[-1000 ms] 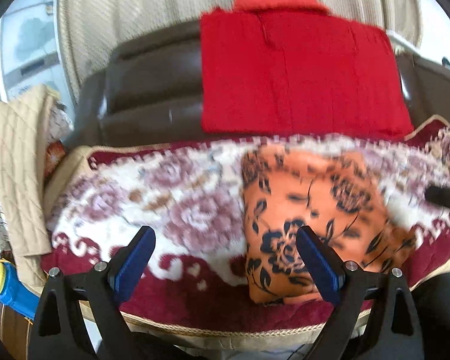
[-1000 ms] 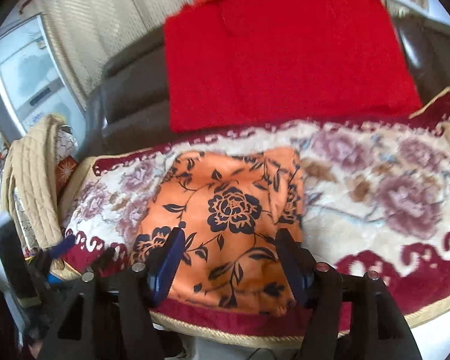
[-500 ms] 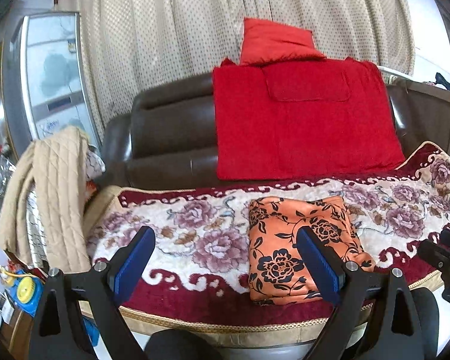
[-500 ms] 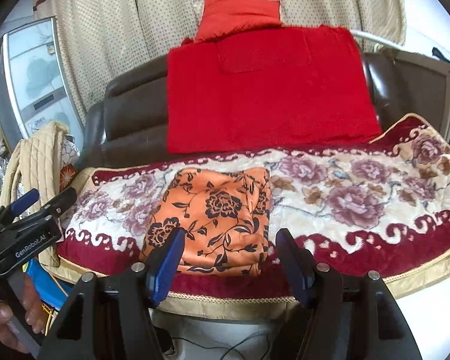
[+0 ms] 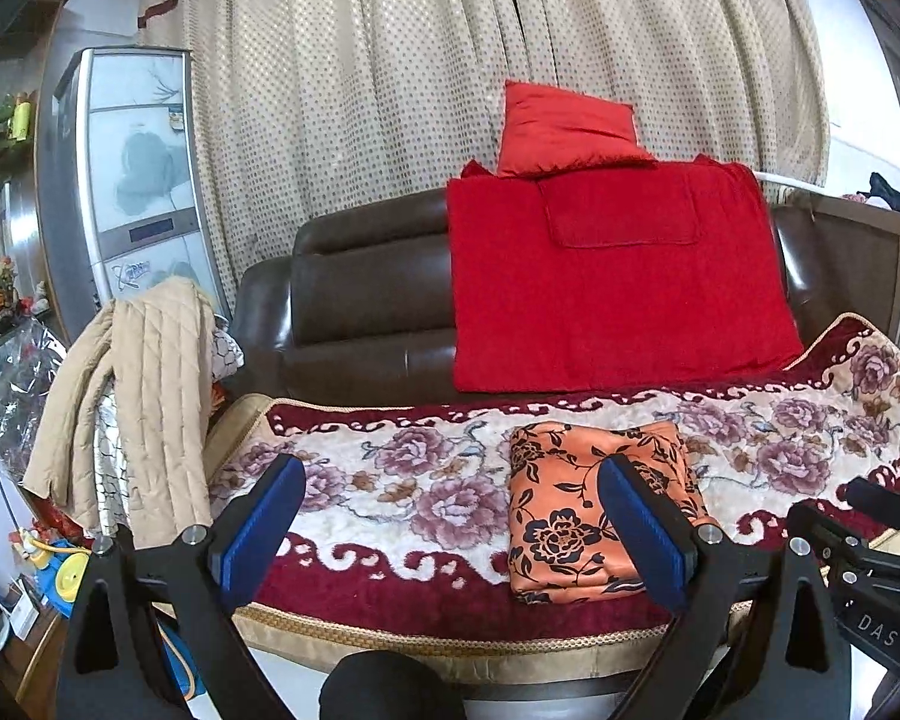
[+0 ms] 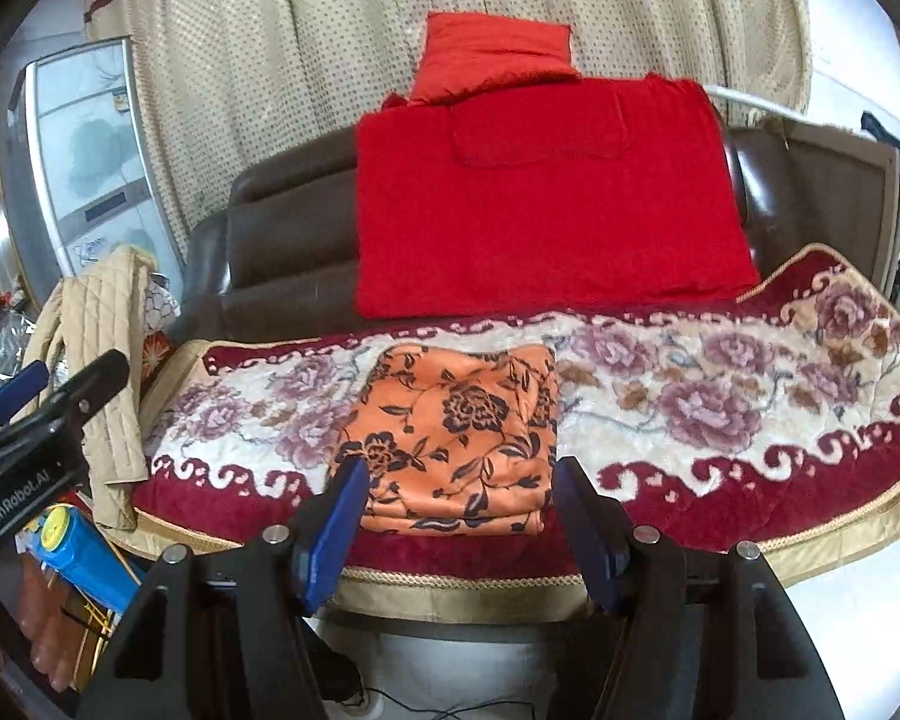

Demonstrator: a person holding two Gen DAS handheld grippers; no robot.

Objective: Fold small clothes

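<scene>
Left gripper [image 5: 450, 525] spread wide, blue pads [image 5: 258, 531] apart, nothing between them, held near and short of the seat edge; seen also at the left border of the right wrist view [image 6: 42, 414]. Right gripper [image 6: 459, 531] likewise released, both blue pads [image 6: 333, 534] clear of the cloth, hanging just off the near edge of the seat.

At far left, a tall silver cabinet [image 5: 132, 180] with pale glass panels, against a dotted beige curtain [image 5: 360, 90]. Nearer, a quilted tan jacket [image 5: 144, 396] draped over the left sofa arm, and low beneath it a blue and yellow toy [image 6: 75, 546].

Across the middle, a dark brown leather sofa [image 5: 360, 300], seat covered by a floral plush blanket [image 5: 390, 480] with maroon border and gold trim. On that blanket, the folded orange floral garment [image 6: 456, 432], a neat rectangle with stacked layers showing at its near edge, lying flat toward the near edge of the seat, directly beyond the right gripper's gap and apart from both grippers.

Behind it, a red towel [image 6: 546, 204] hung over the backrest, topped by a red cushion [image 6: 498, 54]. Farther right, more of the flowered blanket [image 6: 750, 390] running bare to the sofa's right end.
</scene>
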